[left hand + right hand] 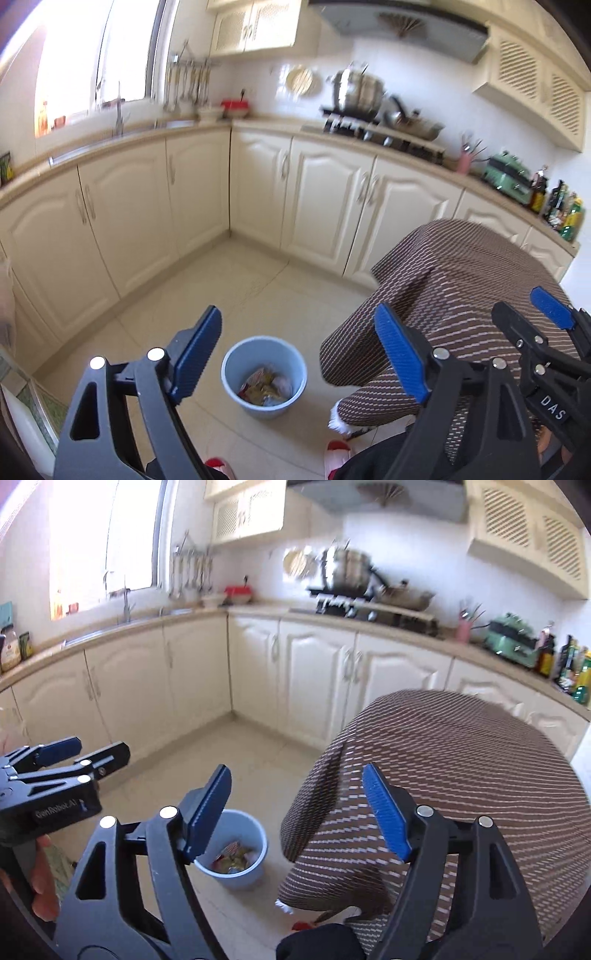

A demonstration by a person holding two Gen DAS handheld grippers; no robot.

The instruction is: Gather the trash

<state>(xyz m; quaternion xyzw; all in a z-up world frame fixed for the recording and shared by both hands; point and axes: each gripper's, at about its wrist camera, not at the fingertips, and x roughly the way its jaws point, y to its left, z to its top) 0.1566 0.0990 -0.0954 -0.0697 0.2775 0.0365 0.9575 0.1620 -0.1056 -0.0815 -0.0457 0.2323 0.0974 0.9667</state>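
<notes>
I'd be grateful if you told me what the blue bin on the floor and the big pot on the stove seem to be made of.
The blue bin looks like moulded plastic: one even matte pale blue, with a thin smooth rim. The pot looks like polished metal, probably stainless steel, since it is silvery with bright reflections, though motion blur leaves this uncertain.

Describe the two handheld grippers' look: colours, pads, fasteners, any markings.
Both match: the left gripper and right gripper have matte black plastic linkage frames with triangular cut-outs, round silver pivot pins, and blue ribbed pads lining the jaws. White lettering reads "DAS" on the right unit in the left wrist view, "GenRobot.AI" on the left unit in the right wrist view. No cables visible.
</notes>
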